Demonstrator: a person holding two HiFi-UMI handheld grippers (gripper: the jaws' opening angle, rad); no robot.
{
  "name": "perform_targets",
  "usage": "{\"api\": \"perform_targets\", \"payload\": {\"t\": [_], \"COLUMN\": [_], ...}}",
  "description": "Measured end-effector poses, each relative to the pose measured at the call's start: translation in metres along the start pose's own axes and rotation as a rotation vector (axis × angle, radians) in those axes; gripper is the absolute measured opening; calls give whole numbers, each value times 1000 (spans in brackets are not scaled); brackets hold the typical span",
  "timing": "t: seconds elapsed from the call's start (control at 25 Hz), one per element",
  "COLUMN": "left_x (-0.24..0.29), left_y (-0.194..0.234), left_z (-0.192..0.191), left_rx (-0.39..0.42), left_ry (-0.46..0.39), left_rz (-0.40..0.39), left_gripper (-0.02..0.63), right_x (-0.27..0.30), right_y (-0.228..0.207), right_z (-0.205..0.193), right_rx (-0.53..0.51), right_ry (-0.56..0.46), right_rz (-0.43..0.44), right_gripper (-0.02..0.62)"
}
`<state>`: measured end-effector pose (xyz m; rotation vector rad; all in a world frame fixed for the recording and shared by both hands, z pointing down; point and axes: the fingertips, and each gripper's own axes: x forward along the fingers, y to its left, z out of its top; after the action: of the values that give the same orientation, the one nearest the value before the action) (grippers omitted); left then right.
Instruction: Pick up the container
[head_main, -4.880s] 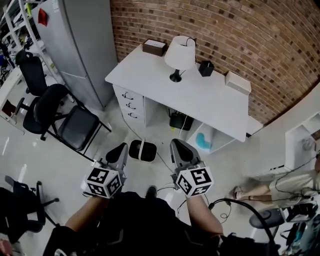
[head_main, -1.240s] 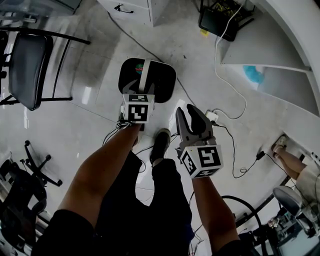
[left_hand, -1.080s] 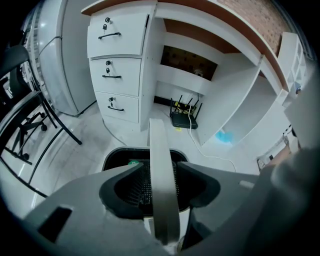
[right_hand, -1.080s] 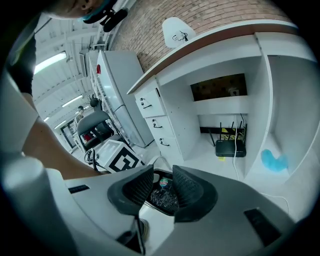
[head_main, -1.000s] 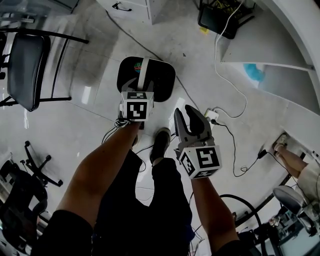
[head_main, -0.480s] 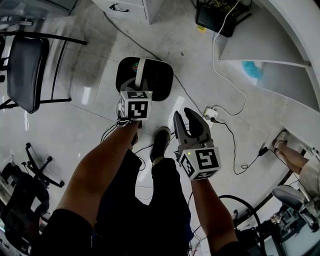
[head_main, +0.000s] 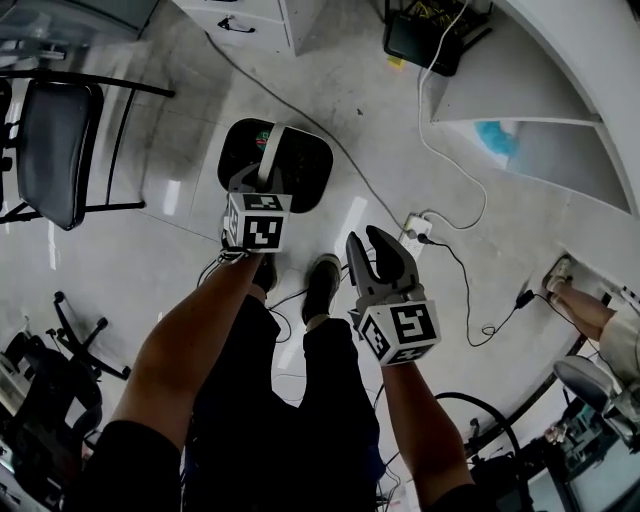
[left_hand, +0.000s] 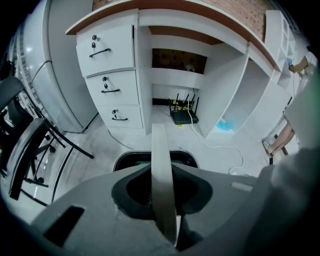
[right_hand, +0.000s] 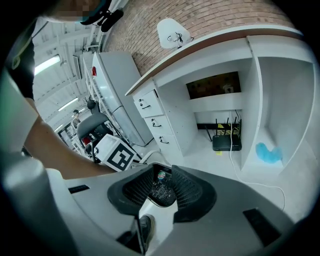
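Left tongs (left_hand: 161, 195) clenched on the flat, pale grey band handle (left_hand: 161, 150) of the container (head_main: 300, 172). Container is black, a rounded rectangle, down by the glossy pale floor (head_main: 130, 250) in front of white drawers (left_hand: 107, 85). Right tongs (right_hand: 159, 189) released, ribbed black pads (right_hand: 135, 187) apart, only floor and a shoe (right_hand: 145, 227) showing between them.

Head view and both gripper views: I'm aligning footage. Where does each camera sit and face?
Head view: on the head, facing steeply down at the container on the floor; both forearms, legs, left gripper and right gripper show.
Left gripper view: on that gripper, facing the drawers; its fingers clamp the handle.
Right gripper view: facing the desk; open fingers, a forearm.
Both gripper views share the router.
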<state>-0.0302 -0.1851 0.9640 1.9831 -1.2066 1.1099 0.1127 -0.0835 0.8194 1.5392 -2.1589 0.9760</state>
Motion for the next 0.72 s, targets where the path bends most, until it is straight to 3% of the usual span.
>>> {"api": "perform_targets", "payload": {"t": [0.28, 0.56, 0.72], "left_x": [-74, -175, -240], "left_y": [13, 25, 9], "left_z": [18, 45, 69], "left_rx": [-57, -91, -109], "left_ry": [-41, -89, -86], "left_rz": [-10, -6, -16], "left_gripper": [74, 74, 74], "right_x": [-21, -75, -107], "right_y": [18, 58, 74], "right_z": [42, 114, 155], "right_rx": [-29, -94, -151], "right_ry": [-47, -83, -114], "right_rz": [-5, 45, 71], "right_gripper": [82, 81, 81]}}
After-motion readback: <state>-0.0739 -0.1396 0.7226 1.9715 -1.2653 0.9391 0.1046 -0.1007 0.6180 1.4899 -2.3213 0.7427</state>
